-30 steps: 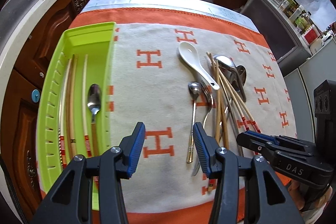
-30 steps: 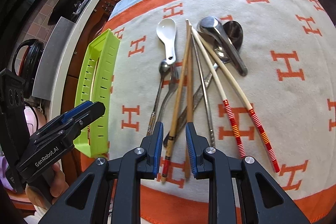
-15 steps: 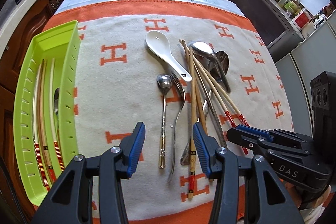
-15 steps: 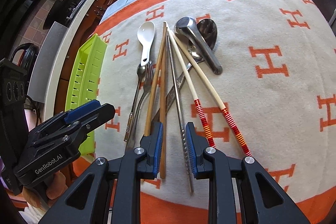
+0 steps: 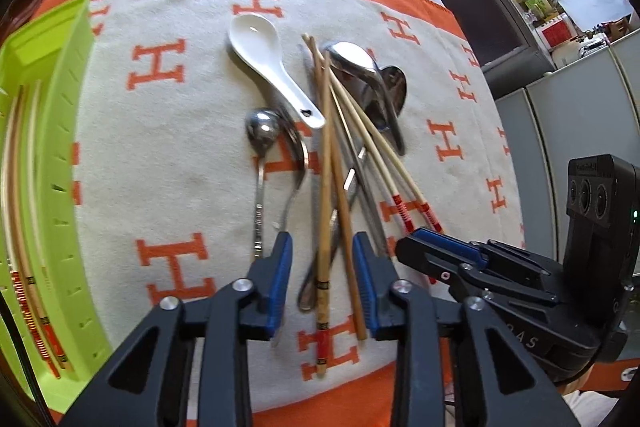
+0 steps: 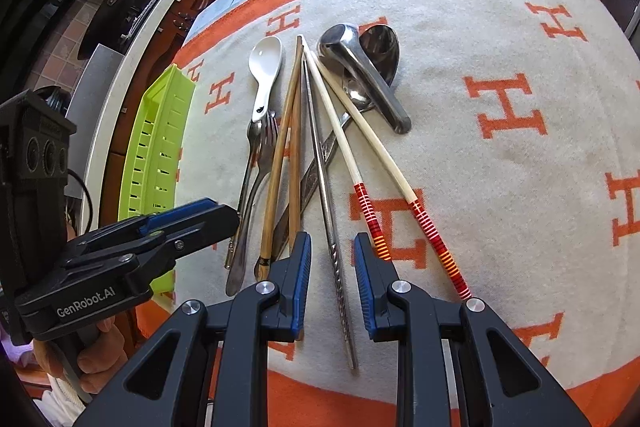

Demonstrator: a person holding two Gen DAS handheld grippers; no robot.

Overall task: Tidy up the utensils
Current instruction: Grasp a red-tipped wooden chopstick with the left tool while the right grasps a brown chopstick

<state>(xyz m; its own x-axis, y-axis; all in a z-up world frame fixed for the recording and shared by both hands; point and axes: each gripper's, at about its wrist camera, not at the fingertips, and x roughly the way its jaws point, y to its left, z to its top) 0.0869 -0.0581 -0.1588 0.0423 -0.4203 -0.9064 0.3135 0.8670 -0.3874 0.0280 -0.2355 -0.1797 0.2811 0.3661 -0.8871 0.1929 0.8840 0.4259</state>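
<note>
On the blanket [image 6: 500, 147] | metal chopstick [image 6: 324, 187] lengthwise, tip away | right gripper [image 6: 331, 267] parted astride it, gripping nothing

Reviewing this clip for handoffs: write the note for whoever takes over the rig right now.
Left gripper: open, empty, straddling the brown wooden chopsticks.
Right gripper: open, empty, over the metal chopstick.
Done: some chopsticks lie in the green tray.
Left on the blanket: white spoon, fork, teaspoon, metal ladle spoons, red-banded chopsticks.
</note>
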